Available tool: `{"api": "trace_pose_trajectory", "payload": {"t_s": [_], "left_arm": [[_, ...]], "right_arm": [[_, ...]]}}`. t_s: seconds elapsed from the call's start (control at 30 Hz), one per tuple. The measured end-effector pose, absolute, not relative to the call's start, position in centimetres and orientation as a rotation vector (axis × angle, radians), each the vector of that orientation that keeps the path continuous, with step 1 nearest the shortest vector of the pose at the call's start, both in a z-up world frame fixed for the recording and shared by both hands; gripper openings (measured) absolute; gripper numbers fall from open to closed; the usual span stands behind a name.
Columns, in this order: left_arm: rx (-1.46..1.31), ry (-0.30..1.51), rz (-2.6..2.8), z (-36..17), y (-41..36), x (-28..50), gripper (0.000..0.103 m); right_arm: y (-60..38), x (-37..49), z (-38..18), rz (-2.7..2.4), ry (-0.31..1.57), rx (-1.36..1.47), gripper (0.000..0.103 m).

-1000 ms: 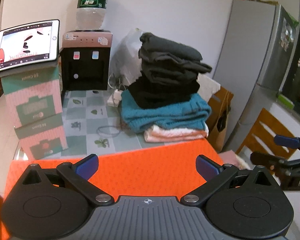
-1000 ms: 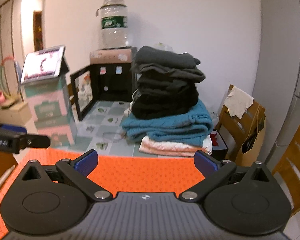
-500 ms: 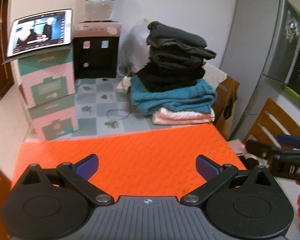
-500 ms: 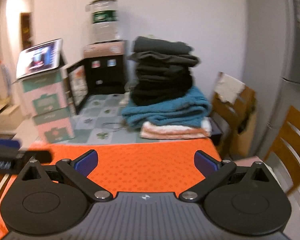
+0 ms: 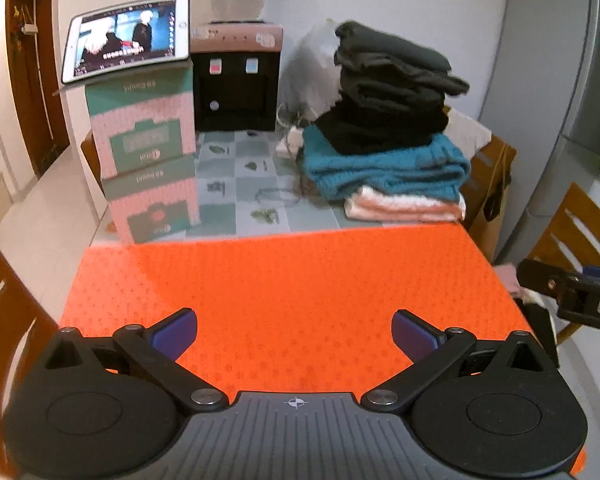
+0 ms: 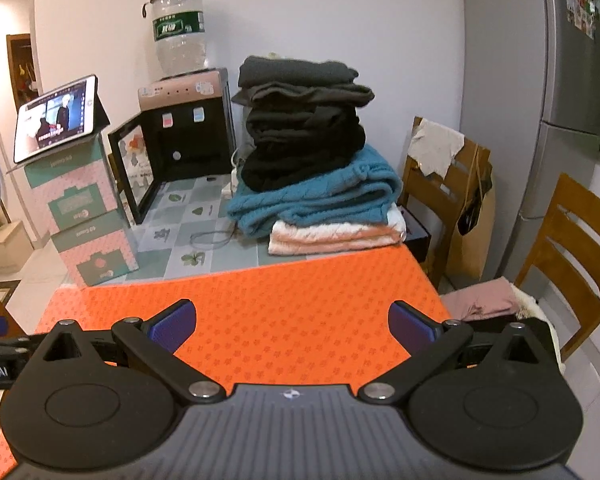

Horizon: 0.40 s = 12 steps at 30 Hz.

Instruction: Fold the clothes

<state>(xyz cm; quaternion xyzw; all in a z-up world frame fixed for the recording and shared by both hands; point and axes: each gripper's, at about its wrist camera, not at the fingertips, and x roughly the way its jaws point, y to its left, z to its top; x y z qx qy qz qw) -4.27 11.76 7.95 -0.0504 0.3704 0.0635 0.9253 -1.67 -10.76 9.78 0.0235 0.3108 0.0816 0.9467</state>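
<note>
A stack of folded clothes stands at the table's far right: dark garments on top, a teal knit sweater and a pink-white towel below. A bare orange mat covers the near table. My left gripper is open and empty above the mat's near edge. My right gripper is open and empty, also above the mat. A pink garment lies on a chair off the table's right edge. The right gripper's body shows at the right edge of the left wrist view.
Two stacked pink-green boxes with a tablet on top stand at the far left. A black water dispenser stands at the back. Wooden chairs and a grey fridge are to the right.
Both grippers have drawn back and risen from the clothes stack, so more of the orange mat shows. Both stay open and empty.
</note>
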Motion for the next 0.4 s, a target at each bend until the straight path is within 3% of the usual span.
{"api": "trace_pose_trajectory", "payload": {"t_s": [0.4], "left_arm": [[-0.019, 0.78, 0.1, 6.3, 10.0, -2.8, 0.103]], "right_arm": [[-10.2, -0.4, 6.9, 0.156, 0.677, 0.037, 0.103]]}}
